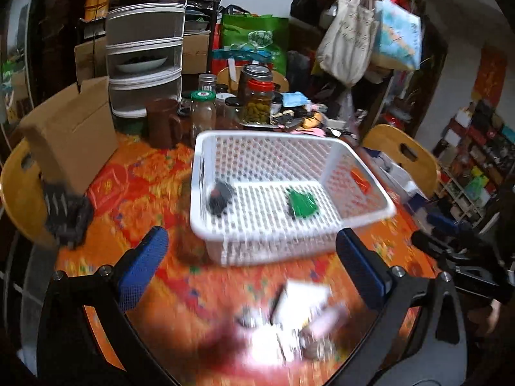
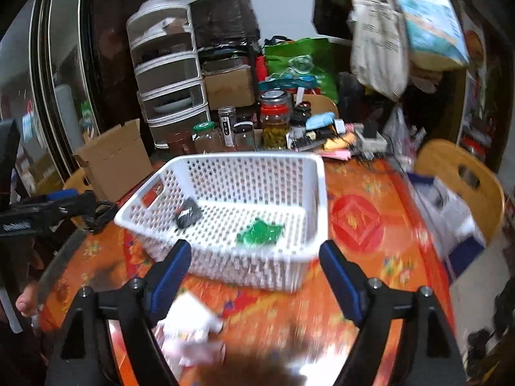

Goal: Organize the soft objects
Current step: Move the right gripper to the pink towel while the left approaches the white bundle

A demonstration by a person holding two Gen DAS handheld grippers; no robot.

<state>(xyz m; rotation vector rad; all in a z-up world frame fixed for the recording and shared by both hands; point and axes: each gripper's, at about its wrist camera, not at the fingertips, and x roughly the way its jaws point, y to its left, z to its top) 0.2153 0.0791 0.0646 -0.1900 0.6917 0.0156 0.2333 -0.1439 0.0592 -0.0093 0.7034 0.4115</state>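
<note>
Right up close, blurry white and pink soft stuff [image 1: 302, 318] sits on the orange patterned tablecloth [image 1: 154, 173], between the left gripper [image 1: 254, 270] fingers. Same pile [image 2: 190, 334] shows in the right wrist view, low and just beside the left finger of the right gripper [image 2: 254, 280]. Too smeared to say what the pieces are.

Going left to right in the left wrist view: a cardboard box [image 1: 72, 138] stands on the far left, with a dark spiky thing [image 1: 67, 215] in front of it at the table edge, can't tell what it is. Next comes a brown mug [image 1: 162, 122], then a bunch of jars [image 1: 257, 99] behind the white plastic basket [image 1: 225, 241]. The basket sits mid-table, and inside it there's a dark soft item [image 1: 220, 197] near the left wall and a green soft item [image 1: 301, 204] more to the right, well apart from each other. An orange patch [image 1: 360, 178] shows through the right wall. A wooden chair [image 1: 399, 154] pokes up past the table on the right.

Both grippers have their jaws spread wide, nothing between the blue pads [image 2: 169, 278]. They hover over the table on the near side of the basket, not touching it.
</note>
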